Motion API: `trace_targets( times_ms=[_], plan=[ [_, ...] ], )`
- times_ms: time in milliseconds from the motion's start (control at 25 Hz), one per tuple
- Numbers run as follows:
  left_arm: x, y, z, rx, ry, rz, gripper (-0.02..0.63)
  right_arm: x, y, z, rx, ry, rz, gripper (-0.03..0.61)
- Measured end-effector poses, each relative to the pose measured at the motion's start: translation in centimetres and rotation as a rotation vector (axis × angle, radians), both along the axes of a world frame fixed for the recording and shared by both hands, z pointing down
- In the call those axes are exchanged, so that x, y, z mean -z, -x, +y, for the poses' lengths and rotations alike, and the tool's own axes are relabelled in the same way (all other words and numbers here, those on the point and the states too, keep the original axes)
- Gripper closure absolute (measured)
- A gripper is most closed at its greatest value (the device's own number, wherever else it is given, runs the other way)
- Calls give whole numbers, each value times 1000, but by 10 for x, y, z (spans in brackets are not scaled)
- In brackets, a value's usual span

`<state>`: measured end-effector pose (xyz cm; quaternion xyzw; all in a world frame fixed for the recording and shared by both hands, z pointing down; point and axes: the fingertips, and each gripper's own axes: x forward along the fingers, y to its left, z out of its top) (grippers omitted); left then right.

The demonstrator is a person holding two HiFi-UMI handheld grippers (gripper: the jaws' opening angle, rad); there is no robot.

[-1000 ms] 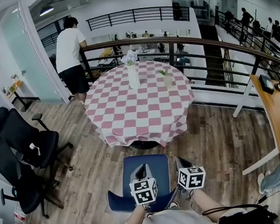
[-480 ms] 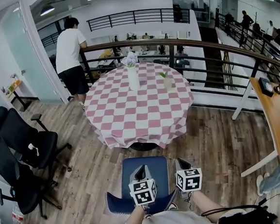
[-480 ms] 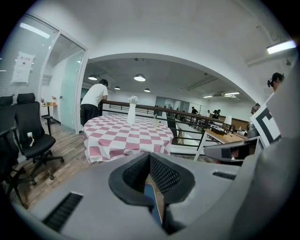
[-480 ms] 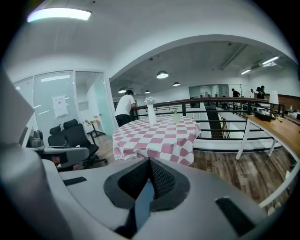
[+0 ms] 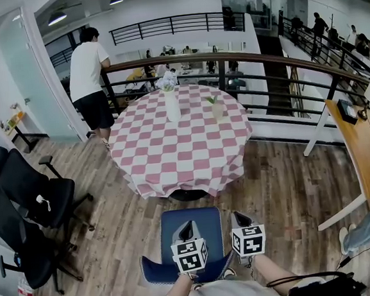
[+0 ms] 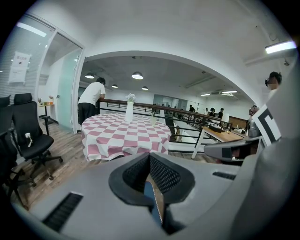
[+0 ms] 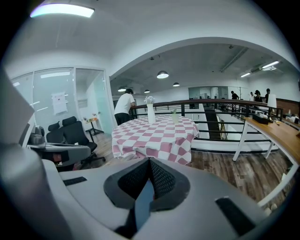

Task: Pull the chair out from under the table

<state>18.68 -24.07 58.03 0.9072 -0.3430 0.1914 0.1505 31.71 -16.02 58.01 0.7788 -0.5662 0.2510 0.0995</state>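
Note:
In the head view the blue chair (image 5: pixel 209 239) stands on the wood floor just in front of the round table (image 5: pixel 186 157) with its pink-and-white checked cloth; the seat's front edge is close to the cloth's hem. My left gripper (image 5: pixel 187 229) and right gripper (image 5: pixel 240 218) sit side by side at the chair's backrest, near my body. The left gripper view shows my left gripper (image 6: pixel 151 158) shut on a thin blue backrest edge (image 6: pixel 154 199). My right gripper (image 7: pixel 150 161) is likewise shut on the blue edge (image 7: pixel 143 204).
Black office chairs (image 5: pixel 29 203) stand at the left. A person (image 5: pixel 88 75) leans on the railing (image 5: pixel 281 65) behind the table. A wooden desk (image 5: pixel 369 154) is at the right. A white vase (image 5: pixel 171 103) and a small glass (image 5: pixel 217 108) stand on the table.
The right gripper's marker cube has shifted slightly left and rolled a little. The chair and the left gripper stay where they were.

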Motion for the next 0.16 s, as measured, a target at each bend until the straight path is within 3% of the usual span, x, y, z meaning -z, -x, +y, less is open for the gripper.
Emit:
trace_targets(
  times_ms=[160],
  plan=[
    [-3,3,4,-5,6,-8,615,-2,3,4,-6,7,-1,561]
  ],
)
